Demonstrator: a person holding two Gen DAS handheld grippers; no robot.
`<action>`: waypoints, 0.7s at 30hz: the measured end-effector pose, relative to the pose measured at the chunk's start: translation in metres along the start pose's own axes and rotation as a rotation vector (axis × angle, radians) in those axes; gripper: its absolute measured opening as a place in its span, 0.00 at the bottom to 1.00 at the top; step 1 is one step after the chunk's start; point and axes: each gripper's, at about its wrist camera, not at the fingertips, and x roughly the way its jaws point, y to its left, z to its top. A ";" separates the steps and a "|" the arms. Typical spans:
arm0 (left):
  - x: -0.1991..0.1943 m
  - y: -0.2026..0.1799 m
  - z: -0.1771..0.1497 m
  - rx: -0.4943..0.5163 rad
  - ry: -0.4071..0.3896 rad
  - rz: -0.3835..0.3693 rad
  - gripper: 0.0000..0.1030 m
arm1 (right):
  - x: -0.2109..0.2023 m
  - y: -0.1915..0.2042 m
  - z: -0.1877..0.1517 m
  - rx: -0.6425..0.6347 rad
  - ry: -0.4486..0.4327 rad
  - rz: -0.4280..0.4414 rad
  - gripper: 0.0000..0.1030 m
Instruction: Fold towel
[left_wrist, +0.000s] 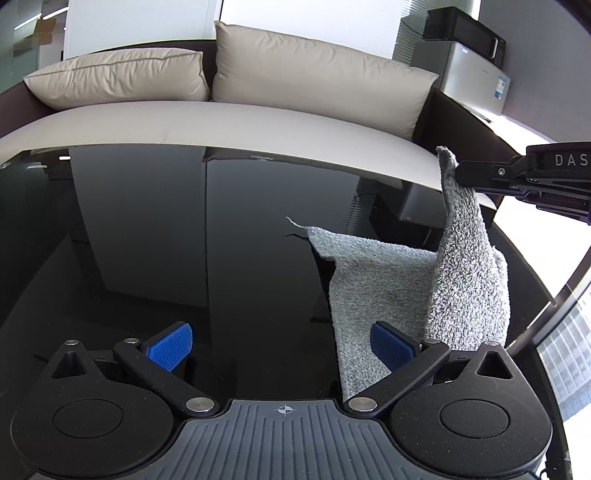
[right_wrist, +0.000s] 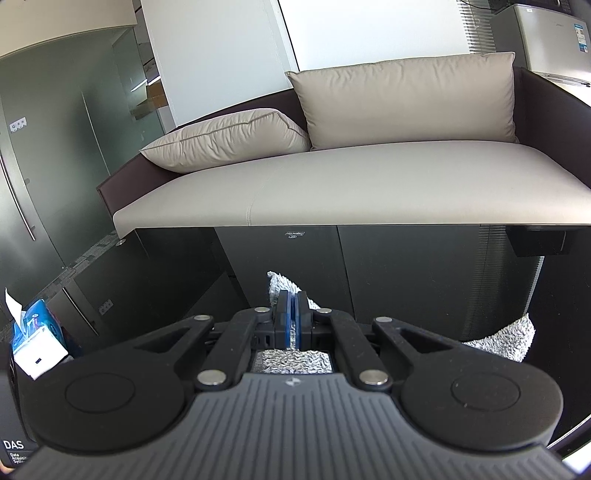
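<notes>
Midway over a glossy black desk (left_wrist: 147, 240), the right tongs (right_wrist: 291, 317) are clamped together on one corner of a grey terry towel (left_wrist: 388, 280), holding that corner up off the surface. Seen from the left wrist, the raised strip of cloth hangs from the right tongs' black fingers (left_wrist: 491, 177) at the frame's right edge and falls to the rest of the towel, which lies on the desk with one far corner curling slightly. The left tongs (left_wrist: 280, 347) stand wide apart and hold nothing; the right-hand blue pad (left_wrist: 391, 349) sits in front of the towel's near portion, though whether it touches the cloth cannot be told, and the other pad is over bare desk. Beyond the desk stands a beige sofa (right_wrist: 369, 184) with two matching cushions. A blue-and-white tissue pack (right_wrist: 33, 339) sits at the left edge of the right wrist view, and a grey cabinet-like appliance (left_wrist: 469, 74) stands beside the sofa.
</notes>
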 end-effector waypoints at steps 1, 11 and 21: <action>0.000 0.001 0.000 -0.004 -0.001 -0.002 0.99 | 0.003 0.000 0.000 0.000 0.003 0.000 0.01; 0.001 0.004 0.003 -0.026 -0.002 -0.013 0.99 | 0.038 0.015 0.002 -0.020 0.054 0.021 0.01; 0.001 0.005 0.006 -0.043 -0.002 -0.023 0.99 | 0.068 0.023 0.001 -0.034 0.097 0.041 0.01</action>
